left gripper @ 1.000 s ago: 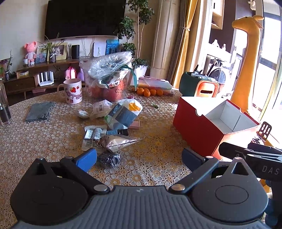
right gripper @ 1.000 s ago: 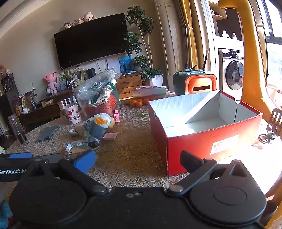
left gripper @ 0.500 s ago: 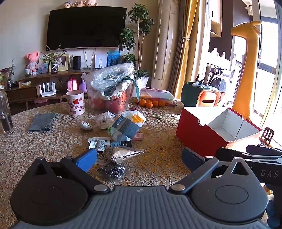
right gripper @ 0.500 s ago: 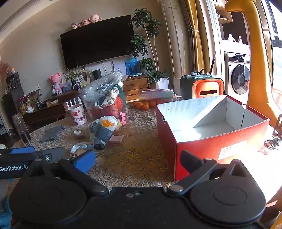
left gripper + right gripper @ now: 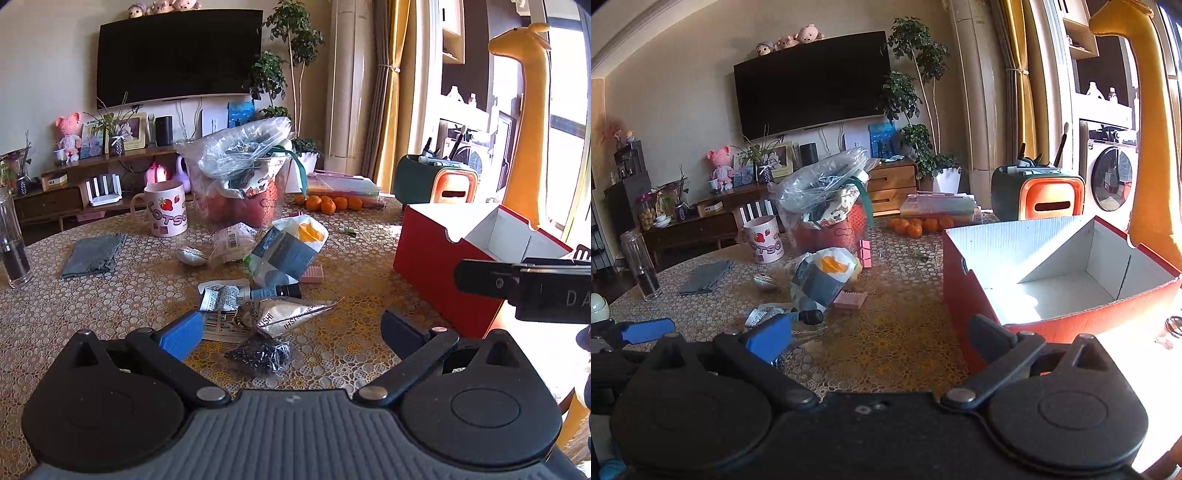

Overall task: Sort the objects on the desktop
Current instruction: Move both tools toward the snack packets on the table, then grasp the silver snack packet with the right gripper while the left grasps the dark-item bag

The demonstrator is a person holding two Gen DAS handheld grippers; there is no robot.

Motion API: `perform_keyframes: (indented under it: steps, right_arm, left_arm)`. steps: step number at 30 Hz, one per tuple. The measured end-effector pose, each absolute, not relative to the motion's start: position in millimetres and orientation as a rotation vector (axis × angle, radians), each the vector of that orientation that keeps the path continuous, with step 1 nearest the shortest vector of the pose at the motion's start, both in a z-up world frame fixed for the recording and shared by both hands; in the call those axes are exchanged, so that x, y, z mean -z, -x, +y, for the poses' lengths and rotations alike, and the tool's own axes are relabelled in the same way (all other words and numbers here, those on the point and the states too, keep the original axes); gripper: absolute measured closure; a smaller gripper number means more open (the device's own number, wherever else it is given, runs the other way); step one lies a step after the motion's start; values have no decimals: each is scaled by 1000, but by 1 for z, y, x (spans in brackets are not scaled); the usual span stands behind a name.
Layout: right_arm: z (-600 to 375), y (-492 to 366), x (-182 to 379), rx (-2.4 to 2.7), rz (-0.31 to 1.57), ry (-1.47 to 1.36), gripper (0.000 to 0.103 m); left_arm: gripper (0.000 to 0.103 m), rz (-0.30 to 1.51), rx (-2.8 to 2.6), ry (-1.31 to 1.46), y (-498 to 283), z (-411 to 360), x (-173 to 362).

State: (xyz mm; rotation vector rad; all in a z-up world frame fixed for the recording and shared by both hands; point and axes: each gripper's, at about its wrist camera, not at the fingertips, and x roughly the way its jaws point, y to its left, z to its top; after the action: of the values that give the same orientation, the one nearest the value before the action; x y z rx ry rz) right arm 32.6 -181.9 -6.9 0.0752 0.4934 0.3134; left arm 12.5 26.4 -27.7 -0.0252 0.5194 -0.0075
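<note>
Loose items lie on the patterned table: a small black crinkled packet (image 5: 260,353), a silver foil wrapper (image 5: 284,314), a black-capped tube (image 5: 275,292), a blue-grey snack bag (image 5: 284,249), a pink comb-like block (image 5: 313,274) and a white packet (image 5: 231,242). My left gripper (image 5: 291,332) is open and empty, just above the black packet. An open red box (image 5: 1052,280) with a white divided inside stands at the right. My right gripper (image 5: 879,338) is open and empty, between the clutter and the box's near corner.
A strawberry mug (image 5: 166,214), a clear bag over a red basket (image 5: 240,177), oranges (image 5: 328,203), a grey cloth (image 5: 94,254) and a glass bottle (image 5: 13,240) stand farther back. A green-orange holder (image 5: 1038,195) and a yellow giraffe (image 5: 528,122) are at the right.
Both grippers have risen and tilted up, so the table items sit lower in view. Nothing was taken hold of or moved.
</note>
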Motion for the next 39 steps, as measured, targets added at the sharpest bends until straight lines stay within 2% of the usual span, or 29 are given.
perform_keyframes:
  steps: [17, 34, 39]
  right_arm:
    - [-99, -100, 27, -451, 579, 36, 2]
    - [-44, -152, 65, -529, 733, 106, 4]
    - [-43, -163, 76, -530, 792, 85, 9]
  left_arm:
    - [0, 614, 24, -16, -61, 44, 90]
    - [1, 662, 58, 8, -86, 52, 115]
    - [1, 672, 62, 13, -90, 55, 120]
